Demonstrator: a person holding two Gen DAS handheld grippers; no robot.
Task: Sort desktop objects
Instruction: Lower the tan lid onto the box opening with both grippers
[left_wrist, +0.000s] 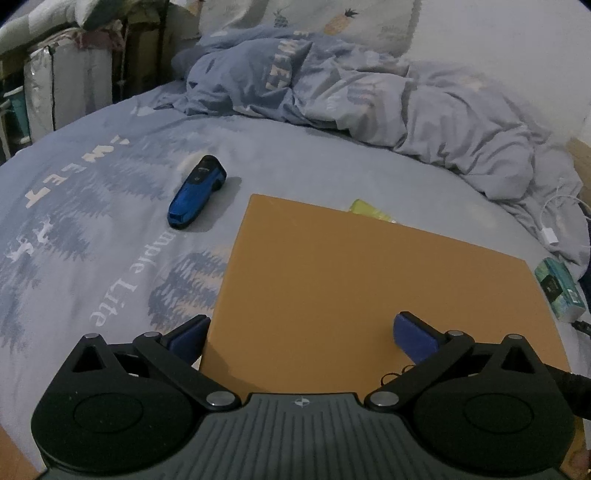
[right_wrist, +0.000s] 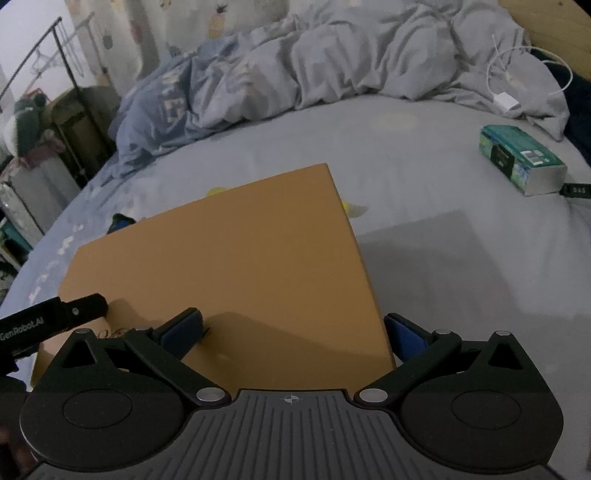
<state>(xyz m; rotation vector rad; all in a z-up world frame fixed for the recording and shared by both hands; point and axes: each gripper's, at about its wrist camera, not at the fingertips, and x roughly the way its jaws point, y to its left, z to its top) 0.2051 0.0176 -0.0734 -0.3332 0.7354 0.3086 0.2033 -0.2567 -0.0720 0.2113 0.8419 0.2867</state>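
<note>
Both grippers hang over the brown box (left_wrist: 369, 288) that lies on the bed (left_wrist: 92, 221). The left gripper (left_wrist: 301, 332) and the right gripper (right_wrist: 293, 332) have their fingers wide, holding nothing. The sorting seems only begun: the blue device (left_wrist: 195, 192) and the green carton (right_wrist: 521, 162) lie apart from the box. Next, one gripper must reach and close on one of them.

Both the left gripper (left_wrist: 301, 334) and right gripper (right_wrist: 293, 332) hover low, fingers spread wide.
</note>
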